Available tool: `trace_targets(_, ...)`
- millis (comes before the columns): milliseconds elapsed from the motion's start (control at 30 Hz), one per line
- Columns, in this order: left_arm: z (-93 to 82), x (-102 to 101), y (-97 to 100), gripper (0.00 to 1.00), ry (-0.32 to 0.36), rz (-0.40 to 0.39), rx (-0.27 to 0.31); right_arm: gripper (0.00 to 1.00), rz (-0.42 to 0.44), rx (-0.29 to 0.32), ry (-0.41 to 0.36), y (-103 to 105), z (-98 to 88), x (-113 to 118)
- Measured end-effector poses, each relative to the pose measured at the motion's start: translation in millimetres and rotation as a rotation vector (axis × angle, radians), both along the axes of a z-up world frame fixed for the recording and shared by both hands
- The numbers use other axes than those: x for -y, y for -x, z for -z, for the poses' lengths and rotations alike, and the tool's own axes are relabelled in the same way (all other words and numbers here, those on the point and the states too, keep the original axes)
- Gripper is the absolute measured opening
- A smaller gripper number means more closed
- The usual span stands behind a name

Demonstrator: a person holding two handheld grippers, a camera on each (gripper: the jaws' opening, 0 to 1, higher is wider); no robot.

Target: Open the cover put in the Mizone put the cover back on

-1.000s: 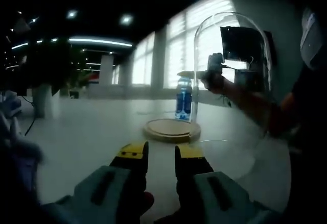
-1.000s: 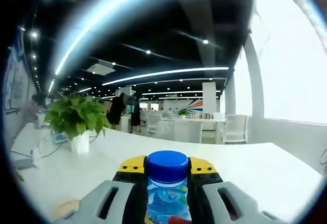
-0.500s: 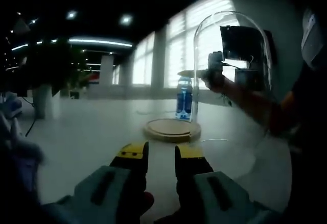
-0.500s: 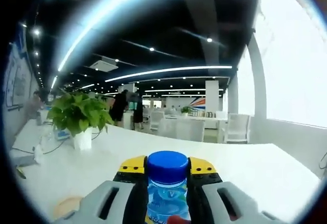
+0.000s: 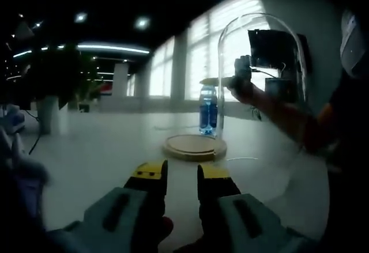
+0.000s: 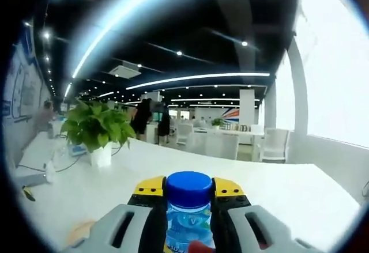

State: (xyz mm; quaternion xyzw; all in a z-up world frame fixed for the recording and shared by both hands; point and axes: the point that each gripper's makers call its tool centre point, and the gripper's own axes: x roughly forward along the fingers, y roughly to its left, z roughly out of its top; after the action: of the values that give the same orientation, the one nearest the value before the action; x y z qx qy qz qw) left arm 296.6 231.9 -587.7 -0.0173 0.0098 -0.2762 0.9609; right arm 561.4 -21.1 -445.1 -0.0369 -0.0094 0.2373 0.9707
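Room: big open office, strip lights overhead, bright windows along one side, a pale bench [image 5: 104,149] running through both views.
Plant: a potted plant [image 6: 99,131] stands on the bench in the right gripper view, well off from the action.
Base: a round wooden base [image 5: 194,147] sits bare on the bench, ahead of the left gripper.
Cover: the glass dome [image 5: 262,86] is off the base, to its right; whether it rests on the bench I cannot tell.
Mizone: the bottle [image 6: 188,210], blue cap up, is pinched between the right gripper [image 6: 189,194] jaws; in the left gripper view the bottle hangs upright just above the far edge of the base.
Left gripper [image 5: 181,175]: low over the bench, jaws a little apart, holding nothing.
Arm: the person's forearm [image 5: 279,117] reaches in from the right, level, carrying the bottle toward the base.
Progress: cover open, done; bottle not yet set down, I'd say; cover still to go back on.
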Motion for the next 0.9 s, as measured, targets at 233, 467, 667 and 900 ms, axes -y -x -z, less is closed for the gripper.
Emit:
trace_targets(233, 1.0, -1.0, -0.5, 0.16, -0.003, -0.003, 0.000, 0.20, -0.044, 0.013, 0.007, 8.8, -12.9, -8.7)
trace_targets(467, 1.4, -2.1, -1.0, 0.16, -0.004, -0.007, 0.000, 0.20, -0.110, 0.012, 0.000, 18.1, -17.4, -23.3)
trace_targets(667, 2.4, -2.4, -1.3, 0.16, -0.006, -0.007, -0.003, 0.20, -0.162, 0.019, -0.023, 27.2, -25.3, -38.1)
trace_targets(900, 2.6, -2.5, -1.3, 0.16, -0.009, -0.008, -0.003, 0.20, -0.249, 0.054, -0.029, 48.1, -35.7, -65.4)
